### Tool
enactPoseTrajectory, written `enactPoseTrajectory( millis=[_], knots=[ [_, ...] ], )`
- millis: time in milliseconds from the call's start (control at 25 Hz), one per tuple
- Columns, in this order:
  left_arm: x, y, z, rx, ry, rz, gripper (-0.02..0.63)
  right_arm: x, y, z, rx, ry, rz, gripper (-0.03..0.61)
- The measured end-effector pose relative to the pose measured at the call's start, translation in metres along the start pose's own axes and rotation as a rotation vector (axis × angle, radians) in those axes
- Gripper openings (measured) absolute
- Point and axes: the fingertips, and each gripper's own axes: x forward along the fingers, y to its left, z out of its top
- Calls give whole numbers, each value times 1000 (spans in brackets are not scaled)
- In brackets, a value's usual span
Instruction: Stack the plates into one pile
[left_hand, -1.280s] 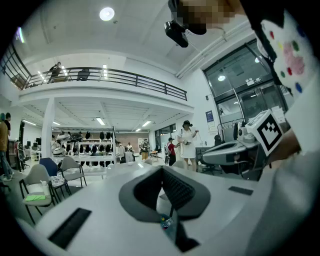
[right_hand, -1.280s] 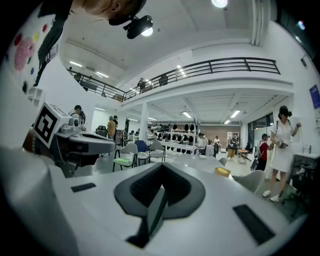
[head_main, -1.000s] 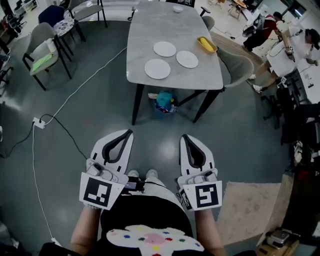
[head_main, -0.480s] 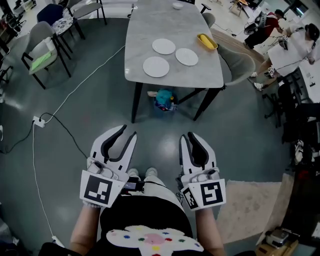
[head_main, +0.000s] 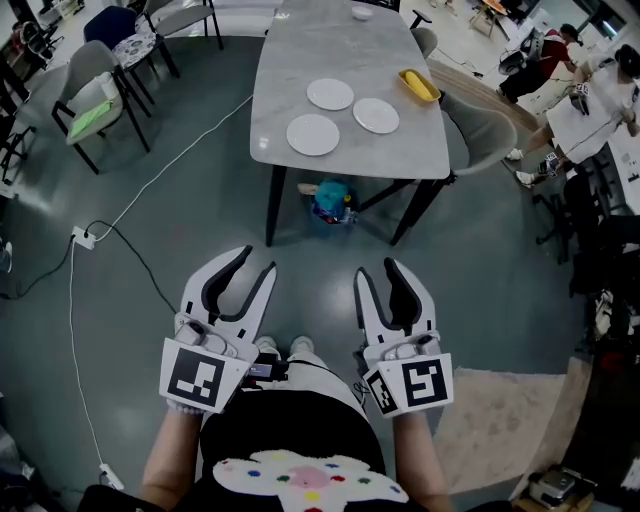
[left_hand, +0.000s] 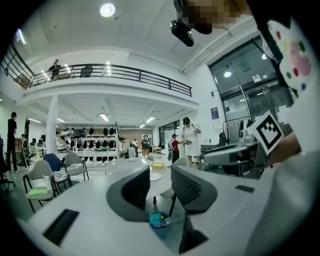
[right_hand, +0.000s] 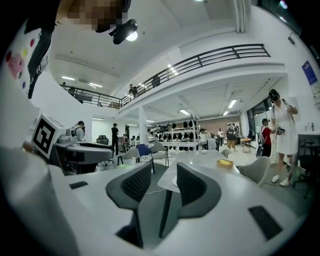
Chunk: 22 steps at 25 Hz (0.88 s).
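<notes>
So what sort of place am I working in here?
Probably a big open lab or studio hall, not a home: a railed mezzanine overhead, a grey table with white plates, and a power cable trailing across the floor.

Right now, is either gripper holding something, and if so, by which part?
Nothing is held. The left gripper and the right gripper have just been opening, with nothing between their jaws; the plates lie on the table.

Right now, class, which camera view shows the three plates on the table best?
The head view: it looks down on all three plates, lying apart, unstacked, on the grey table. The left gripper view catches only one plate edge-on, far off; the right gripper view shows just a sliver.
</notes>
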Motion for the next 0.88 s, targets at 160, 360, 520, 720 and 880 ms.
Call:
enactPoseTrajectory(
  millis=[160,360,520,720,880],
  knots=[
    [5,-9,4,1,-12,17,130,-7,-11,-1,-4,-9,13,144],
    [10,-22,5,-9,-33,23,133,-17,-27,-3,-14,-17,13,144],
    [14,-31,7,7,-38,31,133,-23,-36,-4,-18,-30,12,144],
    [21,-40,11,50,-51,16,133,-22,-44,-5,-5,-40,5,152],
    [30,-35,12,48,-54,17,133,-14,-49,-5,-5,-44,2,153]
  ],
)
